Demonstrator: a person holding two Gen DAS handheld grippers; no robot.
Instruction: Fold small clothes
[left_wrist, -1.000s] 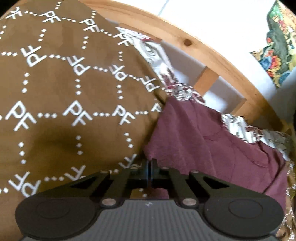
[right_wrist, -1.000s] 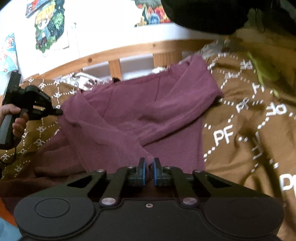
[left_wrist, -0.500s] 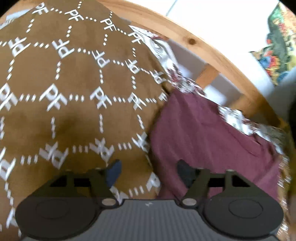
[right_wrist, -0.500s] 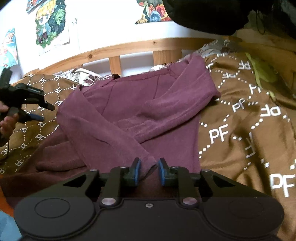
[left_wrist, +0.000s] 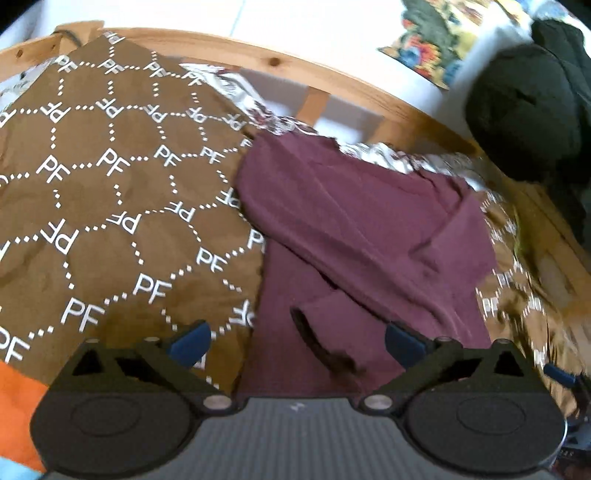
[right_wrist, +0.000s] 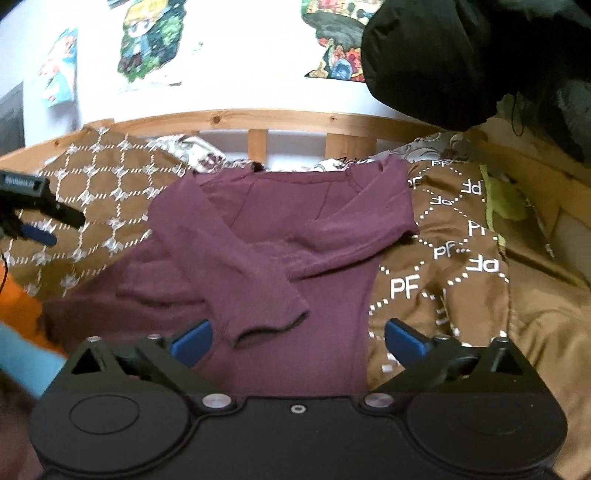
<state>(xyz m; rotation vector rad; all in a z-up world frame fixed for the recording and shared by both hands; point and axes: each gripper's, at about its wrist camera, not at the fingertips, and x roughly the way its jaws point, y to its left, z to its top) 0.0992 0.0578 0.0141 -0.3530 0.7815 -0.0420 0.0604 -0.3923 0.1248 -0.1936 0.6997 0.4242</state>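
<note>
Maroon top (right_wrist: 280, 236) on the brown bedspread (right_wrist: 443, 266), near the headboard (right_wrist: 280, 118): sleeves crossed.
Left gripper (left_wrist: 295, 341) and right gripper (right_wrist: 297, 341): jaws opening wide, gripping nothing. Body folds apparently remain.

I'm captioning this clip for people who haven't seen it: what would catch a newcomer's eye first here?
A maroon long-sleeved top lies flat in the middle of a brown blanket printed with white PF letters, both sleeves crossed over its front. In the foreground, the right gripper is opening its blue-tipped fingers just short of one sleeve cuff, with nothing between them. Behind, a wooden bed rail runs below a white wall with colourful posters.
</note>
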